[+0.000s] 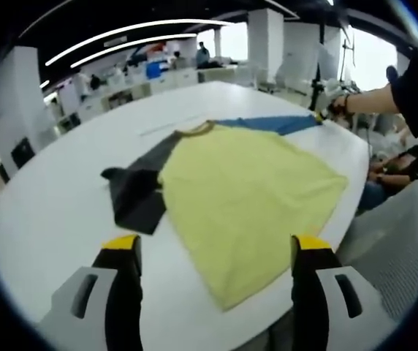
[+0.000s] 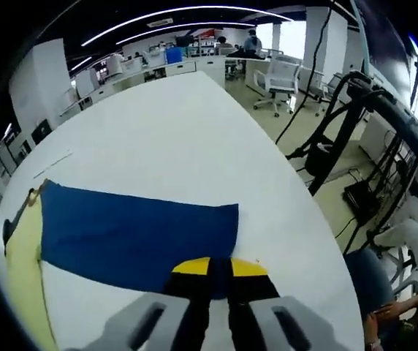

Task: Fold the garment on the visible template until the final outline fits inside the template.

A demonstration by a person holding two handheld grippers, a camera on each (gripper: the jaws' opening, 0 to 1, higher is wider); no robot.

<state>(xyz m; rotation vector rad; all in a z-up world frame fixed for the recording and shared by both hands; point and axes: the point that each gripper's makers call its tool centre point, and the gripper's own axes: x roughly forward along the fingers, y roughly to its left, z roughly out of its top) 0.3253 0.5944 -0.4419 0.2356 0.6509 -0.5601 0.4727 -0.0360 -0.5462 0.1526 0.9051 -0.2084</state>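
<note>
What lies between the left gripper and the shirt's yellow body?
Only bare white table, in the left gripper view: the open left gripper hovers near the yellow body, whose hem corner reaches down between its jaws.

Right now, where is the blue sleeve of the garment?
In the right gripper view the blue sleeve lies flat on the white table, directly ahead of the right tool, joined to the yellow body at left.
</note>
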